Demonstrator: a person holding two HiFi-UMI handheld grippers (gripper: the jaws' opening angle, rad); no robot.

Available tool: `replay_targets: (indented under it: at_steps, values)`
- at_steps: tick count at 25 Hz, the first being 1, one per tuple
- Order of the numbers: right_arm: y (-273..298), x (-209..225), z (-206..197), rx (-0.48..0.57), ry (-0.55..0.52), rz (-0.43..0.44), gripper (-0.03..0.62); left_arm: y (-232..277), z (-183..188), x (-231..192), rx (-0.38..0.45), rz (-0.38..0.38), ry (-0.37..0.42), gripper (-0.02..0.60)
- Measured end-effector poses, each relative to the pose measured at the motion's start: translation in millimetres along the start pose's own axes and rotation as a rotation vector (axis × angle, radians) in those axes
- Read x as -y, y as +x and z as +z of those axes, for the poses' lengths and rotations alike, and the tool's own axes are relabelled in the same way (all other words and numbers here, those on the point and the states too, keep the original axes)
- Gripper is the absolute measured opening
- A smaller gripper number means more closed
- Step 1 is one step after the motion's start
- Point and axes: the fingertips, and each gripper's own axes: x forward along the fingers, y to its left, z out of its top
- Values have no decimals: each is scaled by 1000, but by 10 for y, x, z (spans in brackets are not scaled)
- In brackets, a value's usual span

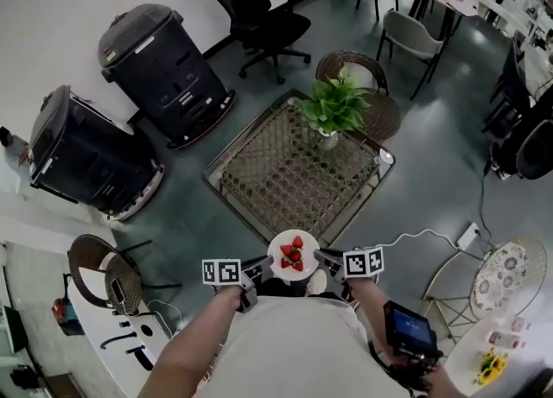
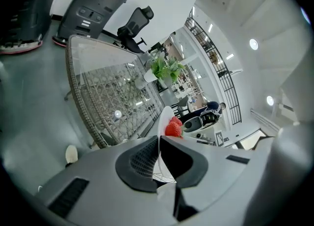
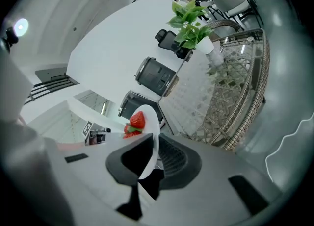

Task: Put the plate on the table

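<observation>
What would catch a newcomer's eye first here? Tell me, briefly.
The white plate of red strawberries, held at its opposite edges by the left gripper and right gripper, low in the head view's middle. Ahead of it stands a glass-topped wicker table, with a leafy potted plant at its far corner.

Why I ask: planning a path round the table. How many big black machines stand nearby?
2: one black machine by the wall beyond the table, another to its left, nearer the person. None seems hidden.
</observation>
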Motion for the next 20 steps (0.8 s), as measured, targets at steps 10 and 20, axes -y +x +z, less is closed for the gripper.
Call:
replay_targets:
  at_steps: [10, 20]
  values:
    - [226, 198, 121, -75, 28, -35, 29, 122, 151, -216, 4, -21, -59, 17]
    - [733, 383, 378, -164, 59, -79, 29, 185, 534, -686, -16, -3, -92, 17]
